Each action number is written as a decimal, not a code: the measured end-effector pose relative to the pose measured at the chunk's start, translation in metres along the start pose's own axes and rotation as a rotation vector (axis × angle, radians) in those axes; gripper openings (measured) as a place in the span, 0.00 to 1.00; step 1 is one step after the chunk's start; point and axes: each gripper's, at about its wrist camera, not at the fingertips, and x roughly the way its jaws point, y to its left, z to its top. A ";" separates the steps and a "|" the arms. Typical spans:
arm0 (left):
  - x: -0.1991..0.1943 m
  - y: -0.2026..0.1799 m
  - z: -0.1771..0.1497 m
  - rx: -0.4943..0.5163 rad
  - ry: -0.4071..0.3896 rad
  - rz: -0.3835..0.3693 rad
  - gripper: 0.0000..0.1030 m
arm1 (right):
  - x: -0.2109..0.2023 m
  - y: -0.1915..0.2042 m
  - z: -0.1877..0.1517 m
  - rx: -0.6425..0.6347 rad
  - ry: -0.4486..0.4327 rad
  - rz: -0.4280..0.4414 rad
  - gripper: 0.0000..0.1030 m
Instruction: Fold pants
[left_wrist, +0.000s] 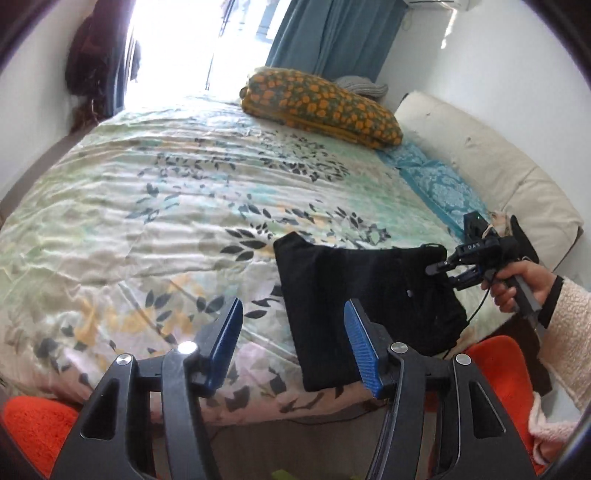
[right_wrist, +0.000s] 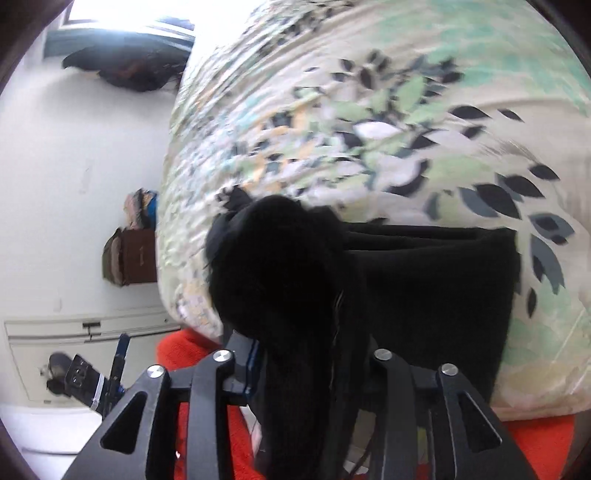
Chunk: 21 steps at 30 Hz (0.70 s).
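Observation:
The black pants (left_wrist: 365, 306) lie folded into a rough rectangle on the floral bedspread (left_wrist: 177, 206), near the bed's front right edge. My left gripper (left_wrist: 293, 343) is open and empty, hovering just left of the pants' near edge. My right gripper (left_wrist: 439, 271) is at the pants' far right corner, shut on the fabric. In the right wrist view a bunched fold of the black pants (right_wrist: 280, 269) sits between the fingers and hides the fingertips; the rest of the pants (right_wrist: 436, 291) lies flat beyond.
An orange-and-green patterned pillow (left_wrist: 321, 105) lies at the head of the bed. A cream padded headboard (left_wrist: 491, 162) runs along the right. Red fabric (left_wrist: 506, 373) shows below the bed's edge. A window and blue curtain (left_wrist: 332, 33) are behind.

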 end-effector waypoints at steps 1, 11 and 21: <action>0.011 -0.007 -0.007 0.003 0.030 0.009 0.57 | 0.006 -0.020 0.000 0.056 -0.009 -0.027 0.70; 0.044 -0.034 -0.033 0.036 0.140 0.003 0.57 | 0.013 -0.033 -0.049 -0.044 -0.040 -0.050 0.70; 0.045 -0.053 -0.036 0.093 0.136 -0.008 0.59 | -0.042 0.002 -0.066 -0.168 -0.214 -0.168 0.15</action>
